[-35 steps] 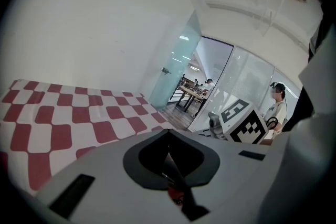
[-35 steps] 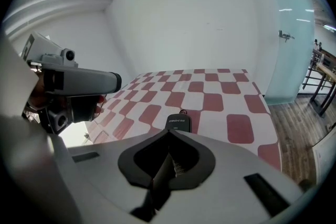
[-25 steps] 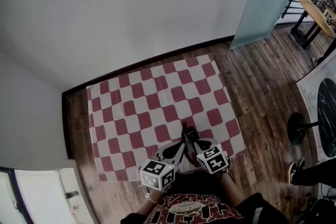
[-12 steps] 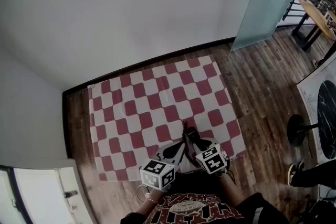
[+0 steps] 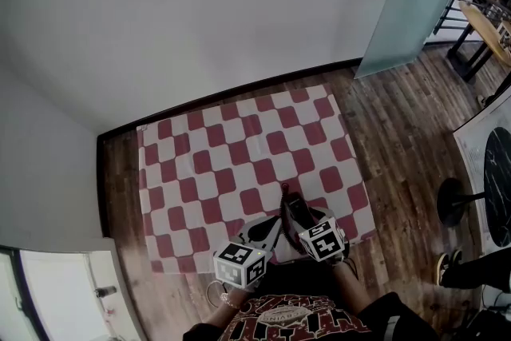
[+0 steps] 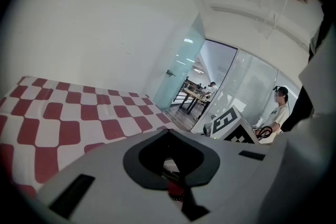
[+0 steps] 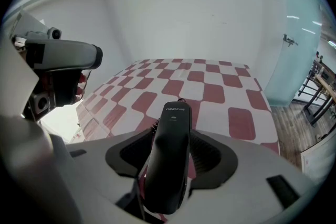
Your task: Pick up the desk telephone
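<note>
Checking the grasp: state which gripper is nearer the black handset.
Right. The handset stands between the jaws of the right gripper, which have just been opening and now stand apart. The left gripper sits alongside, further left in the head view.

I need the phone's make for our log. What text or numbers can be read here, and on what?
Black telephone handset: white brand print near its far end, too blurred to read.
Person's dark shirt: printed emblem, too small to read.
Nothing else readable.
</note>
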A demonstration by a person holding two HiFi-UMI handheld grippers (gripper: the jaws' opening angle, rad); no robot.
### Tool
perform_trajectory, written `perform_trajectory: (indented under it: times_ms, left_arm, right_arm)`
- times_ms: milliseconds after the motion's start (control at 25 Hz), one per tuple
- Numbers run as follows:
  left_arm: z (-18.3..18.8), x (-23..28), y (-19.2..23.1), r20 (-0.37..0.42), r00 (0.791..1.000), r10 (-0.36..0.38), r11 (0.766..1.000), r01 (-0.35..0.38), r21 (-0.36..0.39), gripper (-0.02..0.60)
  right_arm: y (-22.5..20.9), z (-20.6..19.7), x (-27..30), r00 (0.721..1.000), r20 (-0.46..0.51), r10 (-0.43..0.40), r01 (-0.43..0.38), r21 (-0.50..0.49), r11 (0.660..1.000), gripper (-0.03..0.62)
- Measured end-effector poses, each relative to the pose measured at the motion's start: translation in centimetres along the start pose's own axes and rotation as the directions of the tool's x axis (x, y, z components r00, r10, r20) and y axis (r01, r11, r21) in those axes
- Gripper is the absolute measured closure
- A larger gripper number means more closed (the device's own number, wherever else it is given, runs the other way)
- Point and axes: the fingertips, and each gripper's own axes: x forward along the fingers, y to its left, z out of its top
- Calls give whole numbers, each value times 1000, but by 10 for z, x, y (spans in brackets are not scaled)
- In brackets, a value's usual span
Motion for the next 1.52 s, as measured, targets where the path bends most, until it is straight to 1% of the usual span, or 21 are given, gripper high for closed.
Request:
perform_trajectory:
  times_ms: [200, 360, 480, 920, 1240, 1520]
  left_arm:
    - [-1, -5, 4, 5, 1000, 12, 1000, -12, -11, 577]
    - [-2, -10, 8, 8, 1000, 21, 1000, -21, -22, 577]
    - [-5, -13, 11, 9, 1000, 29, 999, -29, -32, 577]
    - [-8, -25, 23, 24, 998, 65, 996, -63, -60, 577]
    - [-11, -37, 31, 38, 995, 97, 992, -94, -82, 577]
    - [-16, -41, 36, 39, 993, 107, 990, -102, -101, 577]
  right_arm:
    - [-1, -8, 9, 1000, -20, -4, 4, -1, 1000, 334]
    - [-1, -10, 15, 999, -47, 0, 1, 13, 1000, 322]
    - [-1, -13, 23, 998, -68, 8, -8, 2, 1000, 315]
    - [-2, -18, 39, 991, -135, -7, 8, 6, 1000, 307]
    - [-5, -20, 50, 986, -167, -5, 17, 69, 998, 301]
    - [-6, -21, 54, 985, -172, -25, 35, 56, 998, 301]
